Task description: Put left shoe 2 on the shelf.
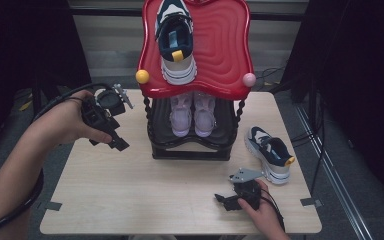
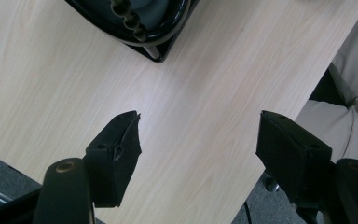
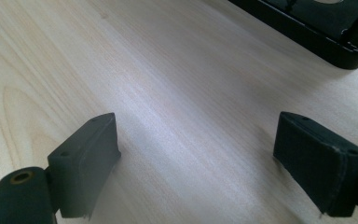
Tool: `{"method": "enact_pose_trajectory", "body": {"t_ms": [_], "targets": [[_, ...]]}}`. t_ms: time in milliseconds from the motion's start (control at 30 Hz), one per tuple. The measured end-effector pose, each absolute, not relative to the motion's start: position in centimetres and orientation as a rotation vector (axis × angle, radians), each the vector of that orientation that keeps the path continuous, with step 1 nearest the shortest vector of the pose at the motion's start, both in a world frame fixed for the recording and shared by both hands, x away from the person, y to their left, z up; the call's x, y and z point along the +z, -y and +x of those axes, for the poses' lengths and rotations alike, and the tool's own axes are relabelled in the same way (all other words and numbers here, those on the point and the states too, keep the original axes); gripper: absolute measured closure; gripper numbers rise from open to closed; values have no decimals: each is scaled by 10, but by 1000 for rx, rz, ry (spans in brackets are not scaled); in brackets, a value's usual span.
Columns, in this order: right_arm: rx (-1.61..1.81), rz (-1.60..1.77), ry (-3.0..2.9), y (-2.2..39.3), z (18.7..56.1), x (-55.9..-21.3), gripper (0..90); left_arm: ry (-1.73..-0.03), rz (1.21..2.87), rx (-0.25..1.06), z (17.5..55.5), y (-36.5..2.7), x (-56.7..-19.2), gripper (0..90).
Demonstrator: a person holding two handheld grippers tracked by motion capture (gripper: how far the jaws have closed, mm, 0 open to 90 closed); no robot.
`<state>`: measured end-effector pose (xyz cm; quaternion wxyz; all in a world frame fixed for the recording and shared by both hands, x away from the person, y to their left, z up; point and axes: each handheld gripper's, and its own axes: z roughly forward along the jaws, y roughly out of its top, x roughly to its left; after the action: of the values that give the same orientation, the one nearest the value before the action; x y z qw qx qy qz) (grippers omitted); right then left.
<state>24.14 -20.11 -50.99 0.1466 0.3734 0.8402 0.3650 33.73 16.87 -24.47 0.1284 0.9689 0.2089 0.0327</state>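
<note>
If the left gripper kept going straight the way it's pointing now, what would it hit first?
Most likely the bare table. The left gripper has open, empty jaws angled down at the wood, with the black shoe rack's base corner farther ahead. Depth is hard to judge.

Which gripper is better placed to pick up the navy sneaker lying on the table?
Probably right. The right gripper sits just in front of the navy sneaker, jaws open and empty. The left gripper is across the table, with the shoe rack in between.
</note>
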Motion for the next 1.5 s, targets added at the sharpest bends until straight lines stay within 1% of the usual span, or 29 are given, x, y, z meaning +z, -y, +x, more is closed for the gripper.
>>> {"method": "enact_pose_trajectory", "body": {"t_ms": [267,400,567,900,1167,1433,1500], "targets": [[1053,1075,-2417,201,241,-510,131,-614,2814,57,336,-174,-276,299],[1053,1075,-2417,201,241,-510,131,-618,2807,58,337,-176,-293,300],[1052,1076,-2416,201,241,-510,131,-617,2795,3,337,-176,-316,300],[1052,1076,-2416,201,241,-510,131,-634,2764,-63,334,-179,-359,301],[1049,1072,-2417,201,241,-510,131,-639,2720,-80,331,-177,-392,301],[1049,1074,-2417,201,241,-510,131,-653,2669,-92,328,-176,-416,298],[1049,1072,-2416,201,241,-510,131,-655,2650,-69,327,-176,-421,295]]}}
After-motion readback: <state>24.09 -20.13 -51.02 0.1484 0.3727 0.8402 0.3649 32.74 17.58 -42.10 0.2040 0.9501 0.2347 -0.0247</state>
